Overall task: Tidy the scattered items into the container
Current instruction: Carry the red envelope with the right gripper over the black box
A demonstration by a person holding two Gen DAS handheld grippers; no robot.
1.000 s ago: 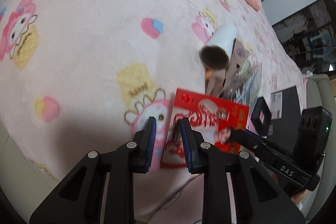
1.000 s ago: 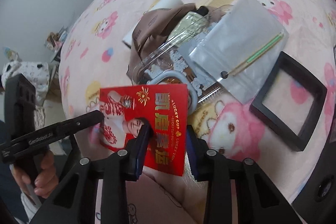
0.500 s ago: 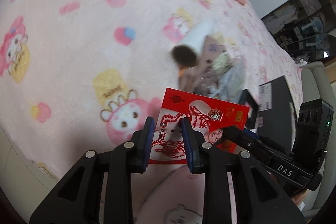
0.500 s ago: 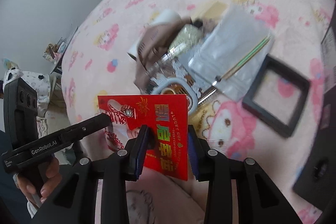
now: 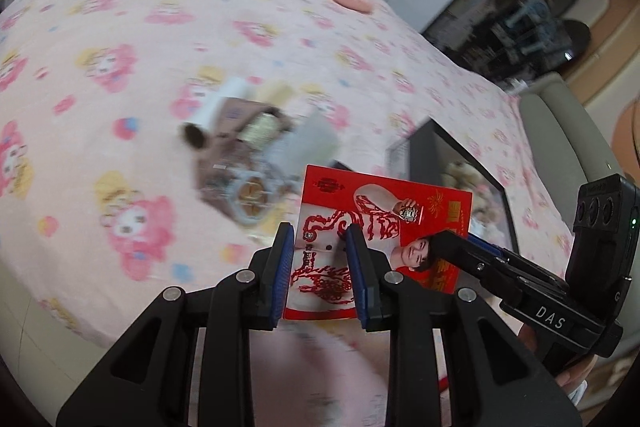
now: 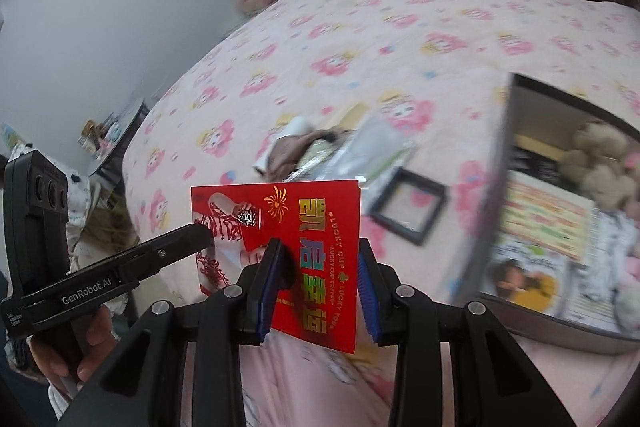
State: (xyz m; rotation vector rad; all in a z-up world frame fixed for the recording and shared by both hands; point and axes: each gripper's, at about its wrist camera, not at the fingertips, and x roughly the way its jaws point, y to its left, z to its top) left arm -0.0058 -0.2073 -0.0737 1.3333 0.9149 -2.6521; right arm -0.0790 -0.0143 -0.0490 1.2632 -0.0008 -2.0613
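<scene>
Left wrist view shows the left tongs (image 5: pixel 320 267) narrowly set with their blue pads clamped on the left end of a red card (image 5: pixel 384 227), while the right tongs (image 5: pixel 434 243) come in from the right and pinch its other end. Right wrist view shows the right tongs (image 6: pixel 320 283) gripping the card's (image 6: pixel 320 227) lower edge between narrow jaws, the card raised clear of the pink bedspread (image 6: pixel 360 39). Beyond the card lie a heap of scattered items (image 6: pixel 320 155) and a black frame (image 6: pixel 408 207), and the open container (image 6: pixel 496 163) stands to the right of both tongs.
</scene>
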